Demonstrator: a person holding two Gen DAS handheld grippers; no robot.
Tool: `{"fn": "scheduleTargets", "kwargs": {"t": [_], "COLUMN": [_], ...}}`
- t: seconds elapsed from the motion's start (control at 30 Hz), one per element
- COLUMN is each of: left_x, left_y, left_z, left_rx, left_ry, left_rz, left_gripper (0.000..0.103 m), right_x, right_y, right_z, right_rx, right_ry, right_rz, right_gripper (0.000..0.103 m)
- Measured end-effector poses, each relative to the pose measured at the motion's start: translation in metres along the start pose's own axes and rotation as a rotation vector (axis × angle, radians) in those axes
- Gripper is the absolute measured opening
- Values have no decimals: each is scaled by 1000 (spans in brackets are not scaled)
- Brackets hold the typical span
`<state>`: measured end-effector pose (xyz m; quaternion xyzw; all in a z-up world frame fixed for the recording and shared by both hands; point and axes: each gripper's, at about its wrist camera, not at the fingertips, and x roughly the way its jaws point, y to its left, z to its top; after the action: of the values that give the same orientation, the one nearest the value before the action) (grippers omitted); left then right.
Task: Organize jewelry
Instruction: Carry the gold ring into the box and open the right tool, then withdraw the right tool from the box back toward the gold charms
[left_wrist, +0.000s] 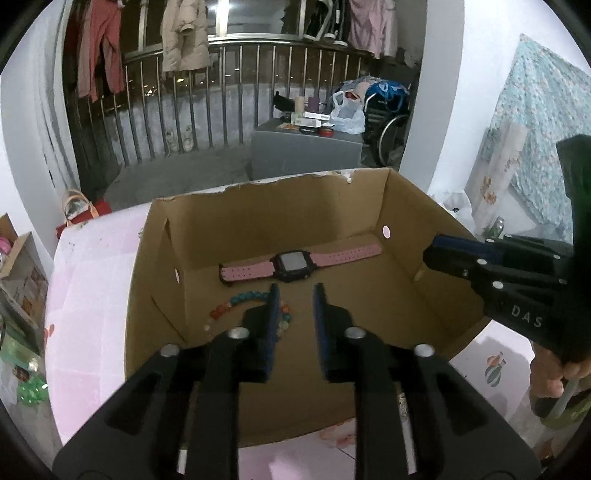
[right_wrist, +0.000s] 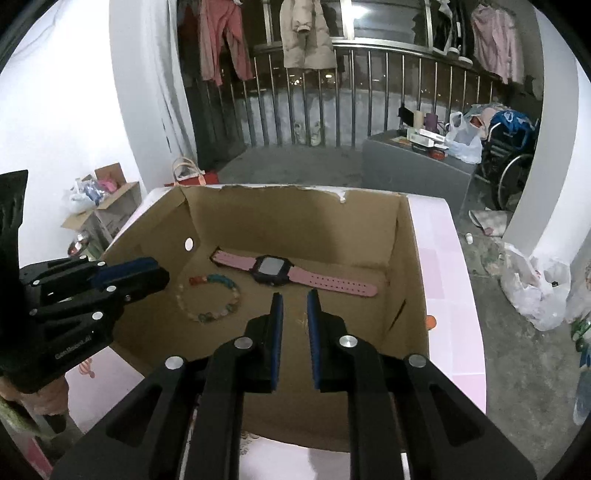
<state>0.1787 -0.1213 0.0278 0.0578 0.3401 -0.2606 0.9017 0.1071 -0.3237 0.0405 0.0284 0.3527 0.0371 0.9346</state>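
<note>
Hovering over an open cardboard box (right_wrist: 406, 258) on a pink table (right_wrist: 454, 280), two black hand-held grippers point down into it, each with its blue-padded jaws a little apart and nothing between them.

Ahead of the left gripper (left_wrist: 295, 291), just beyond its fingertips, a pink-strapped digital watch (left_wrist: 295, 262) lies flat on the box floor, its strap stretched from side to side near the far wall. Partly hidden behind that gripper's left finger, a bracelet of multicoloured beads (left_wrist: 236, 302) rests on the cardboard, closer in than the watch and apart from it.

From the right gripper (right_wrist: 295, 295), the same watch sits just past the fingertips, its dark face slightly to their left and its long strap running off to the right. The bracelet lies in a full loop to the left of this gripper, near the watch but not touching it.

Each tool shows in the other's camera: the right gripper enters from the right edge of the left wrist view, over the box's right wall, with a hand (left_wrist: 554, 373) gripping its handle below; the left gripper reaches in from the left edge of the right wrist view, its tip over the box's left wall.

Beyond the box, clothes (right_wrist: 303, 37) hang above a metal balcony railing (right_wrist: 369, 92), and a wheelchair (right_wrist: 513, 166) stands at the far right.
</note>
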Motion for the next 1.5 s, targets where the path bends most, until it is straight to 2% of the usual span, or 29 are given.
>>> {"fn": "scheduleTargets", "kwargs": {"t": [0.03,0.1,0.27,0.47,0.53,0.67,0.83,0.97,1.03,1.17,1.37,1.5], "left_x": [-2,-8,-37,-76,-89,-101,-82,-61,-51,-35,-27,-26], "left_y": [2,6,17,25,27,26,11,-7,-15,-30,-35,-37], "left_z": [-3,-8,-17,-42,-55,-79,-107,-124,-130,-141,-150,-150], "left_rx": [-9,-22,-41,-61,-74,-107,-76,-24,8,76,77,88], "left_ry": [-8,-25,-65,-102,-103,-91,-11,42,58,79,102,98], "left_rz": [-4,-1,7,22,21,-16,-13,0,11,37,16,15], "left_gripper": [32,37,40,42,42,42,42,42,42,42,42,41], "right_x": [-1,-8,-37,-73,-79,-72,-38,-13,0,13,21,20], "right_y": [0,-2,-7,-19,-18,-8,13,28,31,31,39,49], "right_z": [-1,-4,-14,-40,-50,-76,-106,-121,-123,-123,-119,-126], "right_rx": [2,6,18,55,56,47,18,-29,-40,-41,-92,-145], "right_ry": [-6,-27,-96,-136,-133,-58,70,129,154,172,161,155], "right_rz": [-1,-1,19,79,97,126,155,135,129,124,106,84], "right_gripper": [31,32,34,34,34,34,34,34,30,25,21,11]}}
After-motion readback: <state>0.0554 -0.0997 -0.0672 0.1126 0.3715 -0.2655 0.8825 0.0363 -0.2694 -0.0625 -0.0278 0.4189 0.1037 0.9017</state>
